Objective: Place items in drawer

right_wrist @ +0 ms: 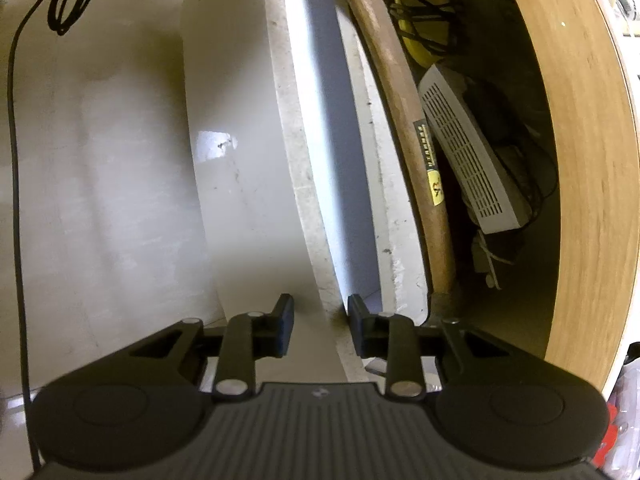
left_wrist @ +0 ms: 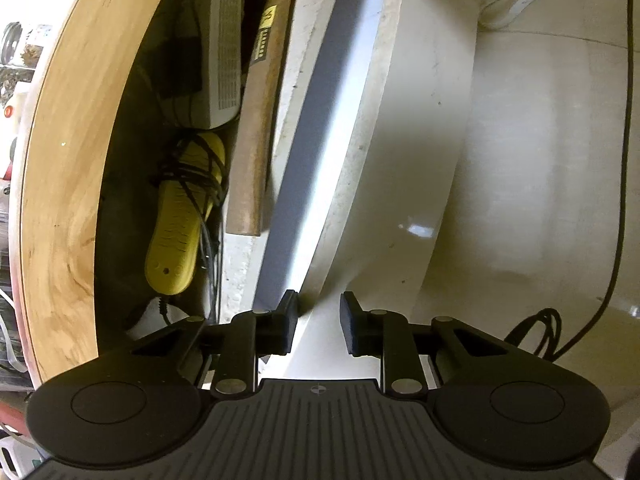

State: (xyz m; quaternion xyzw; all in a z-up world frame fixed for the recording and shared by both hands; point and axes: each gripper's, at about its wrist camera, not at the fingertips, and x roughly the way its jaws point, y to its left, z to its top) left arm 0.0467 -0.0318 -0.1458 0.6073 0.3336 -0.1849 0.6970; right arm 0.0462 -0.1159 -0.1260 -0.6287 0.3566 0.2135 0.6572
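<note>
Right now my left gripper has its fingers parted with nothing between them, straddling the top edge of the drawer's white front panel; the left finger sits on the inner side, the right one on the outer face. My right gripper is spread the same way, empty, around that same panel edge, seen from the opposite end. Just inside the panel, a wooden hammer handle lies along the drawer wall, its yellow label facing up. Beside it rests a white vented box, and nearer my left gripper a yellow device wrapped in black cord. Above the drawer runs the wood-grain tabletop edge. Outside, on the pale floor, a black cable lies looped.
</note>
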